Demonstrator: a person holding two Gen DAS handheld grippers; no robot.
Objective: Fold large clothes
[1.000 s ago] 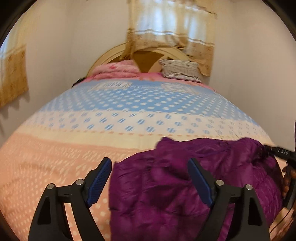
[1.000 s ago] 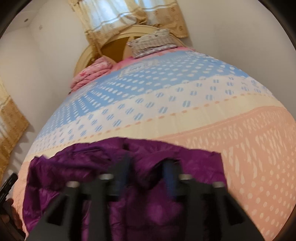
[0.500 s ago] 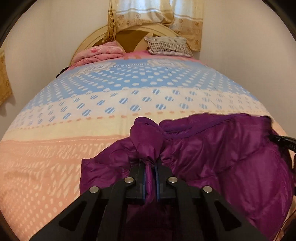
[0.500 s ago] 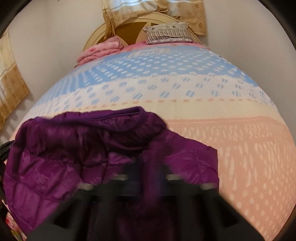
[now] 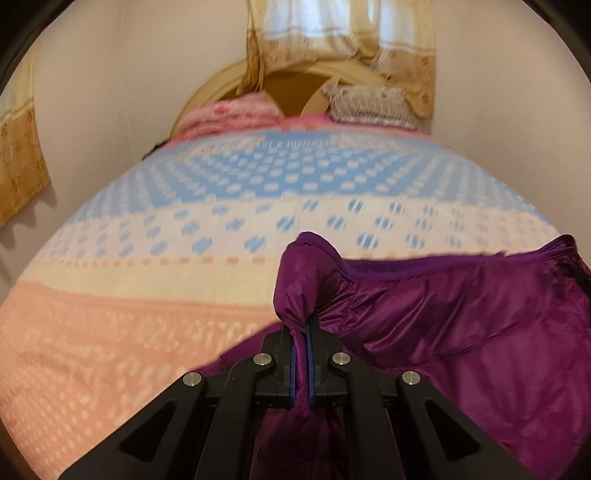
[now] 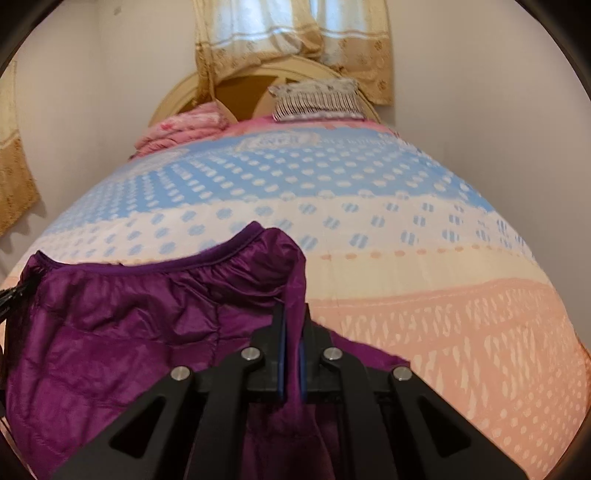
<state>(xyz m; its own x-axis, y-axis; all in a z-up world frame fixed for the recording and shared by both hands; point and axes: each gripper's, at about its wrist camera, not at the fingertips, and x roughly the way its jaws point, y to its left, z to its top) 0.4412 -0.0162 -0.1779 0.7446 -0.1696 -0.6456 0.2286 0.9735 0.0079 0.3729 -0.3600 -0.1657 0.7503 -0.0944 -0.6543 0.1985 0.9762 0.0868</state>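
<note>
The purple jacket (image 5: 461, 325) lies on the near end of the bed (image 5: 147, 295), its hem edge stretched between both tools. The left gripper (image 5: 301, 354) has its jaws clamped on a bunched corner of the jacket; the right gripper (image 6: 291, 350) is likewise clamped on the opposite corner. The quilted shell looks light, puffy and slick, so it probably slides and springs back after creasing. Seamed corners seem the surest hold, since smooth panels may slip free.

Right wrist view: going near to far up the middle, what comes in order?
Right gripper shut on the purple quilted jacket → peach, cream and blue dotted bedspread → striped pillow → rounded wooden headboard → cream patterned curtain.
</note>
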